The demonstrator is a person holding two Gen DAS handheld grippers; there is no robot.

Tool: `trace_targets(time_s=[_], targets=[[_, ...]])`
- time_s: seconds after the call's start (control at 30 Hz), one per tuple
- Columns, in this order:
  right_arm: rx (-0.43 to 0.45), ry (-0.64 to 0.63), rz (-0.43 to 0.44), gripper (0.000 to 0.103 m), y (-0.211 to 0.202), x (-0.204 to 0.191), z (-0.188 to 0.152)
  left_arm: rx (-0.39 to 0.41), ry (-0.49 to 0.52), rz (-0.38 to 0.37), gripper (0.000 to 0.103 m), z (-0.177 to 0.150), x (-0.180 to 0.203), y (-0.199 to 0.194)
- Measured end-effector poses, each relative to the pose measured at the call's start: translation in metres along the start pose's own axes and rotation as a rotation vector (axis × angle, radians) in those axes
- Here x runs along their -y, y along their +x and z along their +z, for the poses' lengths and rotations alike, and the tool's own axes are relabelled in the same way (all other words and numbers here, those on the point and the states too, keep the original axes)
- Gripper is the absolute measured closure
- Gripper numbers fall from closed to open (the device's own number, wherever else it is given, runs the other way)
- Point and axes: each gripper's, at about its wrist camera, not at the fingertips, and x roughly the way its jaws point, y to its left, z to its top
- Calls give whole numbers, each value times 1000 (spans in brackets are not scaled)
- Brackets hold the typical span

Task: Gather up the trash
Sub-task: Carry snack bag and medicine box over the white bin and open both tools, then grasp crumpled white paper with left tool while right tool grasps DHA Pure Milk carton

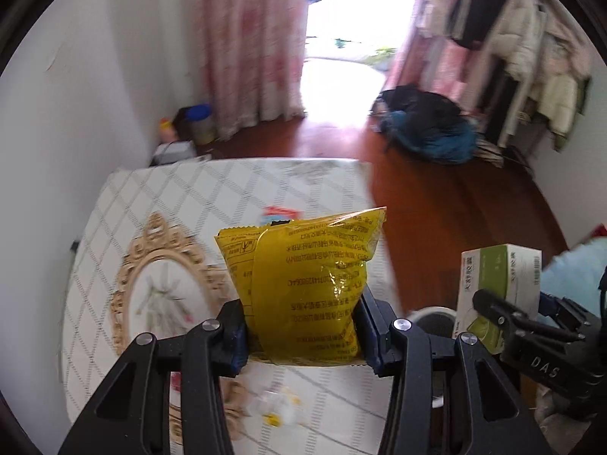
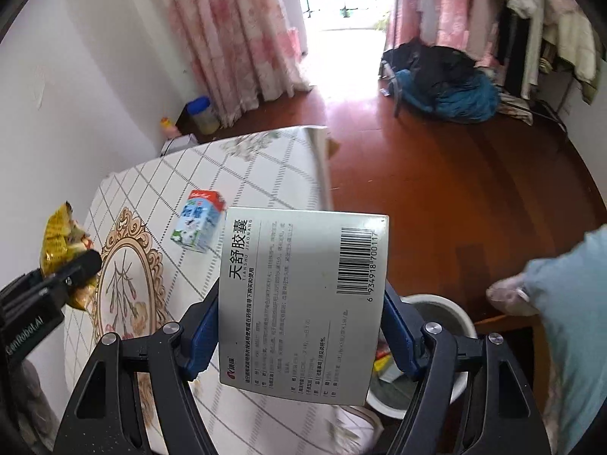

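Observation:
My left gripper [image 1: 301, 335] is shut on a yellow snack packet [image 1: 303, 284], held upright above the table; it also shows at the left of the right wrist view [image 2: 62, 244]. My right gripper [image 2: 299, 335] is shut on a white medicine box [image 2: 303, 303] with a barcode, held over the table's right edge; the box shows green and white in the left wrist view [image 1: 497, 284]. A white trash bin [image 2: 440, 311] stands on the floor just right of the table, below the box. A small blue and white milk carton [image 2: 199, 220] lies on the table.
The table [image 2: 265, 174] has a checked white cloth with a gold oval frame print [image 1: 159, 292]. Small crumpled wrappers [image 1: 275, 405] lie near its front. Jars [image 2: 201, 113] stand in the wall corner; a pile of clothes [image 2: 447, 83] lies on the wooden floor.

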Motion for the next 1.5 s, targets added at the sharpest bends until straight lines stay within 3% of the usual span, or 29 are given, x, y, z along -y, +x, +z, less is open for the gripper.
trace_targets(time_s=[0.2,0.4,0.67,0.8,0.97,1.0,1.03,1.1,1.17,1.23,1.33,1.5], targets=[[28,90,-43,27,-44,80,-30,-14,95,-99,60,-10,78,-1],[-7,177,-93,27,-47,158,-59,-109,152,-161,60,-27,142,37],[-138,251,-94,27,13,227,-87,-300,193,-219,60,-54,197,110],[-196,270,-98,27,49,244,-97,-402,206,-273,60,-60,217,146],[-255,287,-100,27,84,262,-104,-495,189,-283,58,-62,226,183],[-269,290,-97,27,91,265,-105,-511,181,-285,46,-62,227,188],[-279,291,-92,26,97,265,-106,-518,172,-290,24,-62,227,193],[-304,288,-83,24,107,265,-107,-523,159,-295,4,-64,222,198],[-318,292,-67,22,114,267,-107,-529,150,-293,4,-62,218,198],[-332,303,-69,0,117,273,-112,-519,150,-269,4,-62,216,196],[-328,305,-87,0,116,271,-110,-492,158,-237,4,-60,211,187],[-305,288,-120,0,99,260,-107,-383,192,-110,4,-56,194,156]])
